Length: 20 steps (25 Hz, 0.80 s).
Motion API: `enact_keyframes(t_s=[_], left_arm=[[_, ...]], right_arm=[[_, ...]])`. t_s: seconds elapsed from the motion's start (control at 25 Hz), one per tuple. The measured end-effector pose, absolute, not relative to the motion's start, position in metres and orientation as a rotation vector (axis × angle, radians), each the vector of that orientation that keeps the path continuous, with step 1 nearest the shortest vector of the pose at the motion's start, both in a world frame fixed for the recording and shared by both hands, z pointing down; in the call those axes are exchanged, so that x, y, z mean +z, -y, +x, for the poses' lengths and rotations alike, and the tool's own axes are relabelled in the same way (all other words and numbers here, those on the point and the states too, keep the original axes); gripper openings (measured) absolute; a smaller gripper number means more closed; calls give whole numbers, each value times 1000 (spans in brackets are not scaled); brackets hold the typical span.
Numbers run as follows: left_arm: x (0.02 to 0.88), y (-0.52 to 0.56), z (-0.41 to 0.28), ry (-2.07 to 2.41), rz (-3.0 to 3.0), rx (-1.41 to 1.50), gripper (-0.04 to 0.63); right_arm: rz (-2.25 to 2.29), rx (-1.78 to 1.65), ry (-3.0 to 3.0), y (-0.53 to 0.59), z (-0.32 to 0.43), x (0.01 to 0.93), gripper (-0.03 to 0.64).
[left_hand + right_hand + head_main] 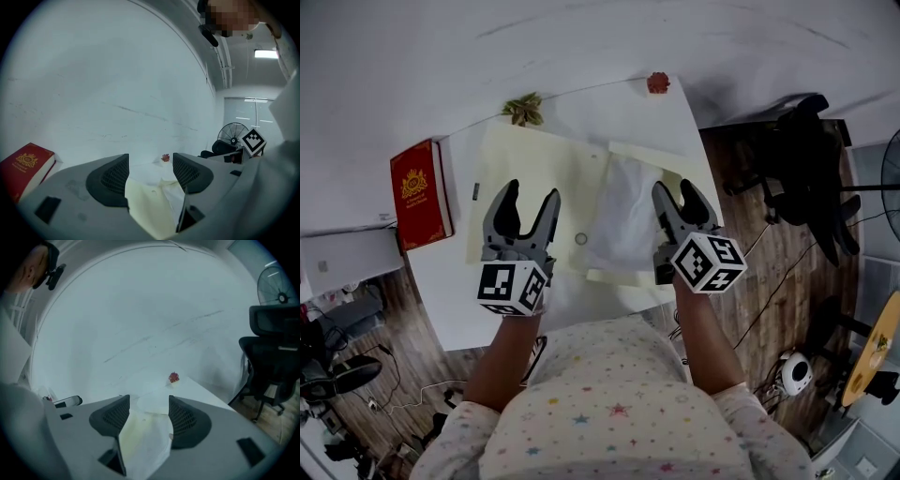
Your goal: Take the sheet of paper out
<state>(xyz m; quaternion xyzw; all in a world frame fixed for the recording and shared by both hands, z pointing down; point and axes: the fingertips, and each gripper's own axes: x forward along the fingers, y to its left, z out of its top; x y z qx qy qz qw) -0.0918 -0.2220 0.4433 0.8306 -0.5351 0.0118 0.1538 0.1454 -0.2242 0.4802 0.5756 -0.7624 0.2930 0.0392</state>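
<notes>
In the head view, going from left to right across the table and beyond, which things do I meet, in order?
Red book → left gripper → white sheet of paper → right gripper → black office chair.

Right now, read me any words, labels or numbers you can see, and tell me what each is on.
No text here can be read.
Book: a gold emblem and gold print on the red cover, too small to read.
Left cube and right cube: black-and-white square markers, no letters or numbers.
Envelope: no print shows.
</notes>
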Motion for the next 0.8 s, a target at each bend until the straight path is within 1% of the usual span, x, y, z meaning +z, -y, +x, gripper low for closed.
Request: enact_keyframes(t_s=[0.44, 0.8], left_arm=[[464, 236, -93, 1511, 2359, 72, 272], [473, 239, -100, 1513, 2334, 94, 272]], right_arm=[[1767, 984, 2080, 248, 134, 567, 218], [1749, 1022, 1934, 262, 134, 616, 209]])
